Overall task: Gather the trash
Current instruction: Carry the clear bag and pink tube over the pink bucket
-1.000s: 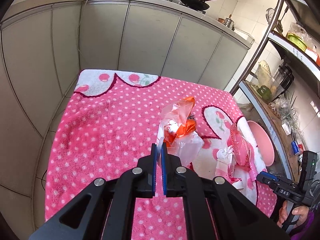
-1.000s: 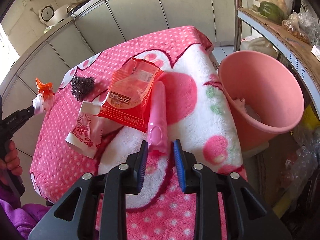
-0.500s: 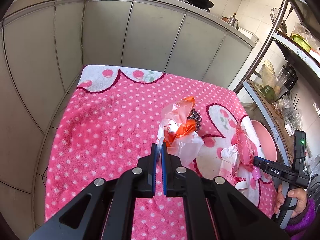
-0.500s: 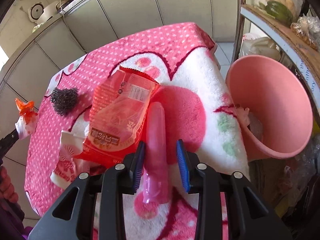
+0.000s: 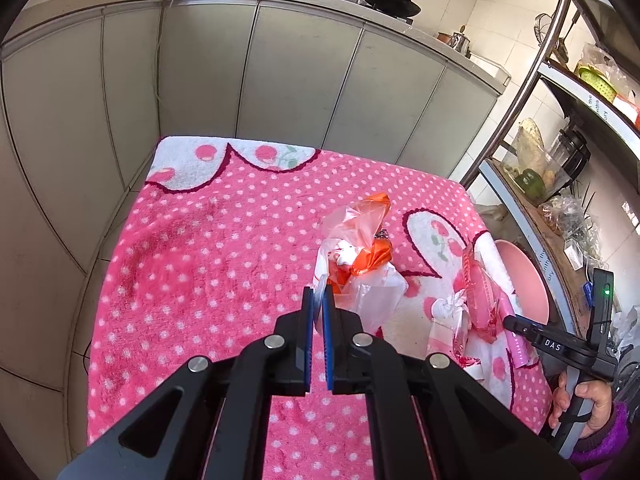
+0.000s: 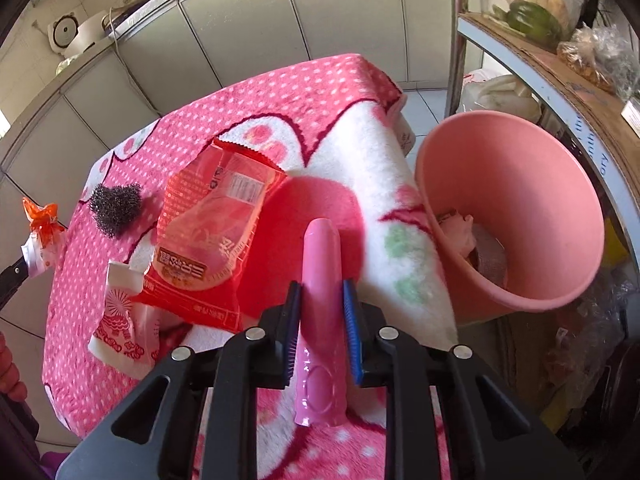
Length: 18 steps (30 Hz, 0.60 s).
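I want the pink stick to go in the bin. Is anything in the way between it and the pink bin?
Nothing visible blocks it. The pink tube lies between the right gripper jaws, and only bare blanket separates it from the pink bin beside the table edge.

Left hand-held gripper (image 5: 317,302) pinching crumpled plastic wrapper (image 5: 358,264) above pink blanket (image 5: 208,264).
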### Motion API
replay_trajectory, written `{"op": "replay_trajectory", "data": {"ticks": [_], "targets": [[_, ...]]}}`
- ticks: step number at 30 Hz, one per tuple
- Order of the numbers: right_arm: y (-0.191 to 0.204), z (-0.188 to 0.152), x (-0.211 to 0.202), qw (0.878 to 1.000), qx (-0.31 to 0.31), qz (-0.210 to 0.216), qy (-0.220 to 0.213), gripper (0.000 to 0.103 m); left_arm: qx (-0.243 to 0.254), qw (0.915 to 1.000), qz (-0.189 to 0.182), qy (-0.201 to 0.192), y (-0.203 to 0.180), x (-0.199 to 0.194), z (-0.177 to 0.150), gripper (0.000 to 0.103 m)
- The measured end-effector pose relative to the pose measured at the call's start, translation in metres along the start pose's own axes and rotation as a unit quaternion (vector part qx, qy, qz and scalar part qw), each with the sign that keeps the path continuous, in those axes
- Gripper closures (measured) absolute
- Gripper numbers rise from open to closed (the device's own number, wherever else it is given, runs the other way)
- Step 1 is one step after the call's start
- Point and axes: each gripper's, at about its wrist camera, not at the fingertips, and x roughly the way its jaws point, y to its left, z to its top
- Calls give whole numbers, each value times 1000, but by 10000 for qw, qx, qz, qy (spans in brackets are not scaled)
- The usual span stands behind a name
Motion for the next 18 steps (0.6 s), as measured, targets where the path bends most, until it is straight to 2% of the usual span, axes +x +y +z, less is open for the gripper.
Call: {"op": "replay_trajectory", "data": {"ticks": [9, 18], "targets": [[-26, -2, -32, 9981, 361, 244, -432, 82, 395, 9990, -196, 4, -37, 0, 9, 99], [-61, -2, -56, 9948, 658, 164, -765, 82, 1003, 9914, -831, 129, -110, 16, 22, 99]]}}
